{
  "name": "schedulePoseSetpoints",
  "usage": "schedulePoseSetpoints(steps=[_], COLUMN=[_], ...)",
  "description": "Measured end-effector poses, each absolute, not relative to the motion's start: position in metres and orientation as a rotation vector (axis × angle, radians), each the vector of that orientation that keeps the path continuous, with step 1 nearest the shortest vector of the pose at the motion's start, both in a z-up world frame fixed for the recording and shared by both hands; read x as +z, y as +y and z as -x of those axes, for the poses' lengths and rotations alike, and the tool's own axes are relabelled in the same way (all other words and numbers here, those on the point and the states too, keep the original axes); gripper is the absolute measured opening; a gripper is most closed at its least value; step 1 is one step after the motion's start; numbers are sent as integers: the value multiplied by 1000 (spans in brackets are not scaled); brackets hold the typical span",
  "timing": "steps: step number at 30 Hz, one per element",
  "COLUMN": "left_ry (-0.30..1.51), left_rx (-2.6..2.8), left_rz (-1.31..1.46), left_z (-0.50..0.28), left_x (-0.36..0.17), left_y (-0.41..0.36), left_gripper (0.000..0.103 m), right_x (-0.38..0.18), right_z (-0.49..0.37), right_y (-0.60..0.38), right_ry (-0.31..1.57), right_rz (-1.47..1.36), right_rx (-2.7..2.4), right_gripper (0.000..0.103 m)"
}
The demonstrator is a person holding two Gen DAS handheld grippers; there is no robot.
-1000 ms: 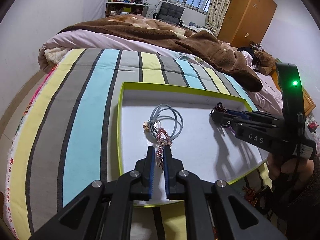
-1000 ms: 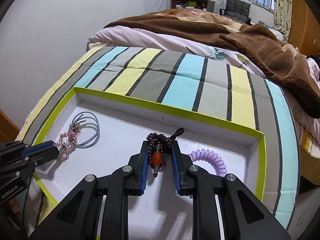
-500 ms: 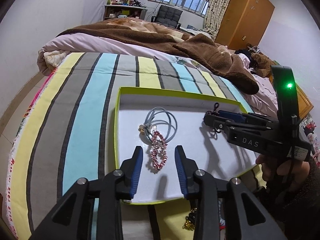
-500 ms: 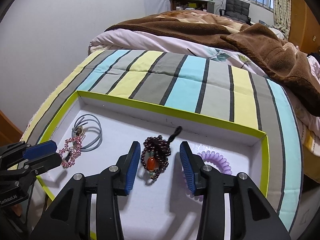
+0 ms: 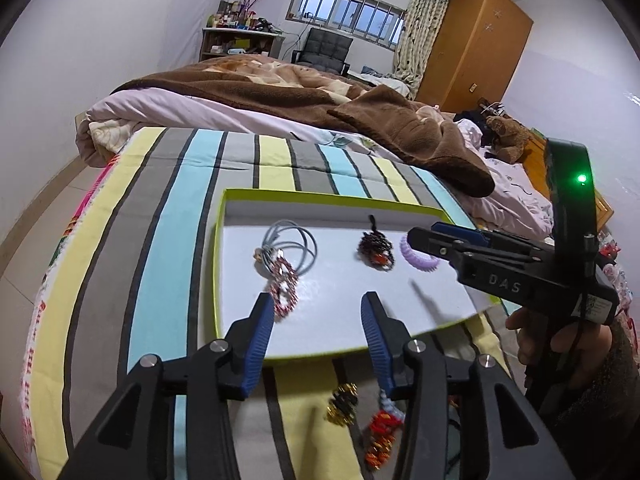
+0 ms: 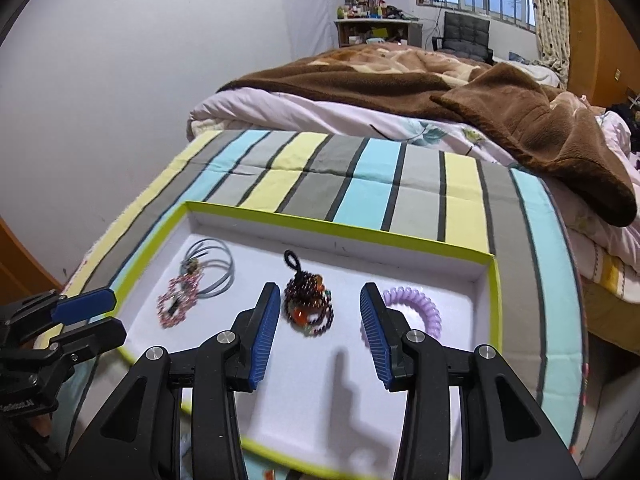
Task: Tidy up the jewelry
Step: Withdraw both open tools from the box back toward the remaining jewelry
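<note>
Left gripper (image 5: 318, 300) and right gripper (image 6: 316, 294): both spread wide, nothing held. Shallow white green-rimmed cardboard tray (image 6: 340, 226) on striped bedspread (image 6: 360, 176): pink beaded bracelet (image 6: 176, 306), dark beaded bracelet (image 6: 310, 304), lilac spiral hair tie (image 6: 412, 308), grey cord loop (image 6: 216, 270) laid inside.

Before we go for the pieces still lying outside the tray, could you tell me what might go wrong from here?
1. The pink beaded bracelet lies against the grey cord loops; they might tangle if nudged.
2. The gold-black piece and red beaded piece sit on the striped blanket under the open left claw, partly hidden, so a grasp may miss.
3. The tray rests on soft bedding and could shift.
</note>
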State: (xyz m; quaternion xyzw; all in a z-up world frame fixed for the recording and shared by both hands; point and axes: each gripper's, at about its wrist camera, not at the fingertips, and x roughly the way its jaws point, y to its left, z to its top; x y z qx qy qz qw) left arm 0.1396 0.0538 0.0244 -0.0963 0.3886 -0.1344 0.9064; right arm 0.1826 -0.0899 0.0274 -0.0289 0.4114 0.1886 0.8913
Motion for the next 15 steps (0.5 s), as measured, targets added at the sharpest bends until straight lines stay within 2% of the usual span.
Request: schedulePoseSetpoints(steps=[15], left_ry=[774], left_rx=[-282], left_rz=[220], left_z=[-83], left_x=[27], left_y=[46], left_gripper=[52], right_x=[44], right_z=[-95], right_y=[-139], right_ry=[794], right_rz=[-1], right_rx=[348], right_gripper=[43])
